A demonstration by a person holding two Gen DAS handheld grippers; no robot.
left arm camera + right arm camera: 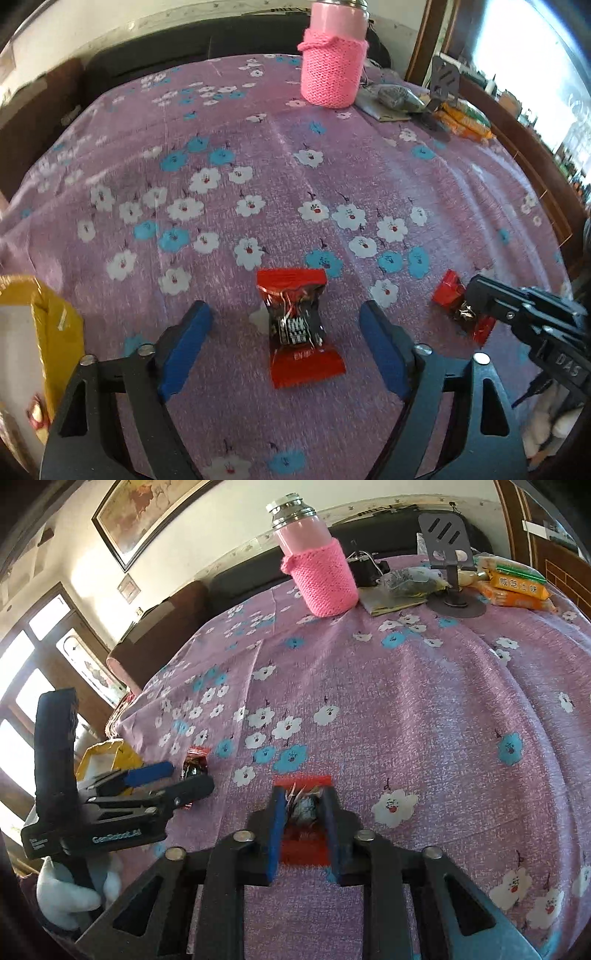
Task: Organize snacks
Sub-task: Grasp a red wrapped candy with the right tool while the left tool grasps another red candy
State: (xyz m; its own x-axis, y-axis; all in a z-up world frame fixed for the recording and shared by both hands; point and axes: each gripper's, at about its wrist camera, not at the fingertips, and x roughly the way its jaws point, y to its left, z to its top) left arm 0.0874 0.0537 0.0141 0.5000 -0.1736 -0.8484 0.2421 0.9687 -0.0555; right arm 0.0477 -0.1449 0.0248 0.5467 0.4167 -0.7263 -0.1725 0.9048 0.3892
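Snacks barely sorted: my right gripper [304, 825] is clamped on one red candy [303, 805] on the floral cloth [424, 716], my left gripper [284, 328] gapes around a second red candy [299, 325] untouched, yellow bag [55, 325] beside it, "GenRobot.AI" readable on the left tool.

Table under purple floral cloth [258, 155]. Near edge: two red-black snack packets [299, 325] [458, 306], yellow bag [55, 332] at left. Far side: pink knit-sleeved bottle [332, 70], phone stand [448, 554], orange snack packs [517, 589], grey pouch [406, 581].
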